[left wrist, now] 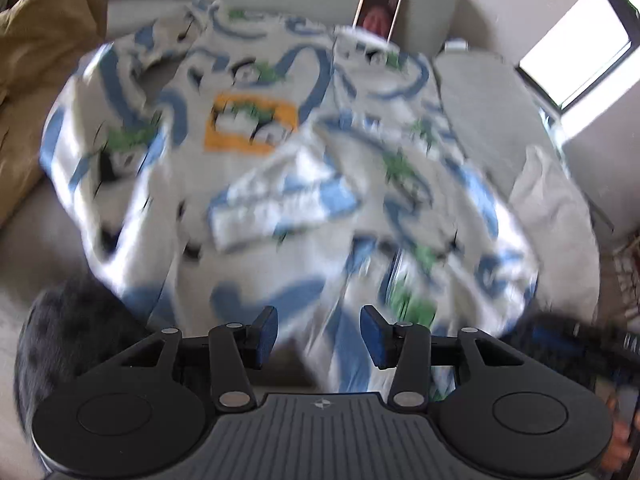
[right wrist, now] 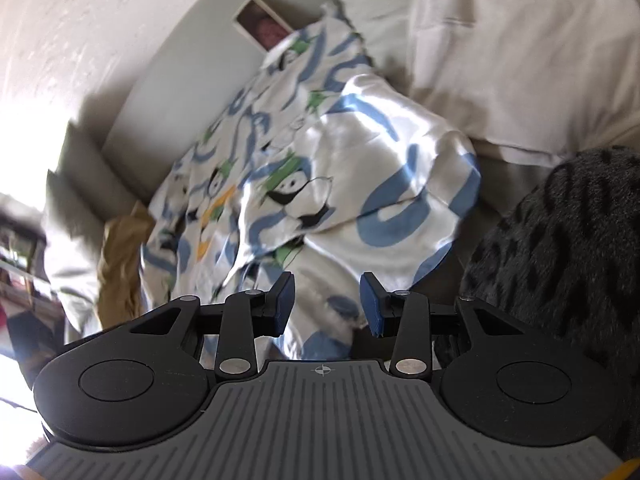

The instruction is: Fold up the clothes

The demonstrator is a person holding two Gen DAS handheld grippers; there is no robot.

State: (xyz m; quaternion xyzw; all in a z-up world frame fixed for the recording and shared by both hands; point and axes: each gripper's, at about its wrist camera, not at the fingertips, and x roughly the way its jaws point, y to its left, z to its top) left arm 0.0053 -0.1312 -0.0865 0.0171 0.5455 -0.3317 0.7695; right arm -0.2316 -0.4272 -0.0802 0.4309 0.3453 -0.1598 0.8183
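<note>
A white garment (left wrist: 280, 152) with blue swirls, green patches and an orange patch lies spread and rumpled on a light sofa; it also shows in the right wrist view (right wrist: 320, 168). My left gripper (left wrist: 319, 336) is open and empty, just above the garment's near edge. My right gripper (right wrist: 327, 306) is open and empty, over the garment's near corner. The other gripper shows blurred at the lower right of the left wrist view (left wrist: 580, 344).
A phone (left wrist: 378, 8) leans against the sofa back behind the garment, also in the right wrist view (right wrist: 264, 26). A tan cloth (left wrist: 40, 80) lies at the left. A white pillow (right wrist: 500, 52) lies beside the garment. A dark grey patterned furry thing (right wrist: 568, 248) sits close.
</note>
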